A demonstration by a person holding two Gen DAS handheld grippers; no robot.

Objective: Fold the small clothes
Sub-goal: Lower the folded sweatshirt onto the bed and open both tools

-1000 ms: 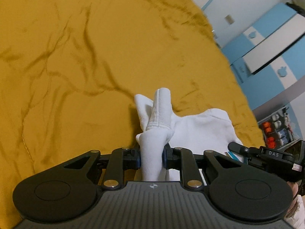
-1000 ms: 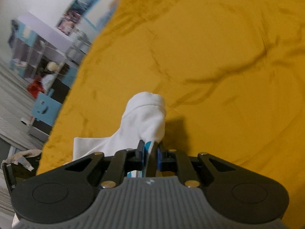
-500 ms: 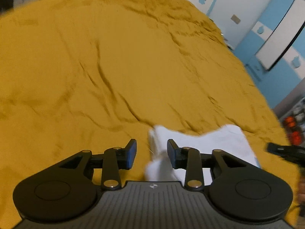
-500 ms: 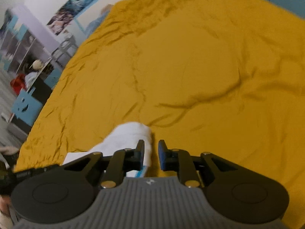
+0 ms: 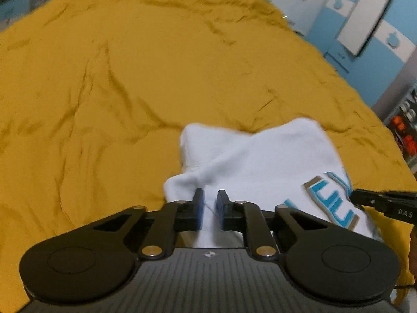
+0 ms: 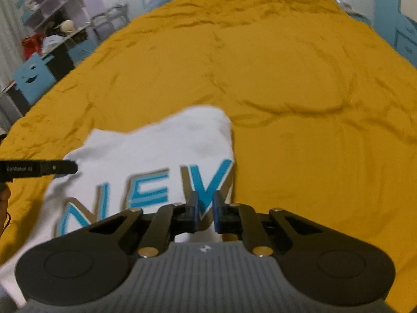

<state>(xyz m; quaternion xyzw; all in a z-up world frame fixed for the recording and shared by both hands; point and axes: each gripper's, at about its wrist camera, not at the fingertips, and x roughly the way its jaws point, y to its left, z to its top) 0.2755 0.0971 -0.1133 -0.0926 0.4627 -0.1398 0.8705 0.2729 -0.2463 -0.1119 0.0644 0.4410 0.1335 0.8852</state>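
A white garment with blue lettering lies bunched on the yellow bedspread. My left gripper sits at the garment's near left part. Its jaws are closing, and a raised fold of white cloth is pinched between them. My right gripper is shut on the garment's near right edge, at the last blue letter. A black finger of the right gripper shows at the right edge of the left wrist view. A finger of the left gripper shows at the left of the right wrist view.
The bedspread stretches far ahead, rumpled. A blue and white wardrobe stands beyond its right side, with a shelf of red things nearby. On the other side are a desk with shelves and a blue chair.
Both grippers held upturned sleeves, opened and let them drop, then pulled back. Now both have closed on the garment's nearer part, and the blue lettering shows.
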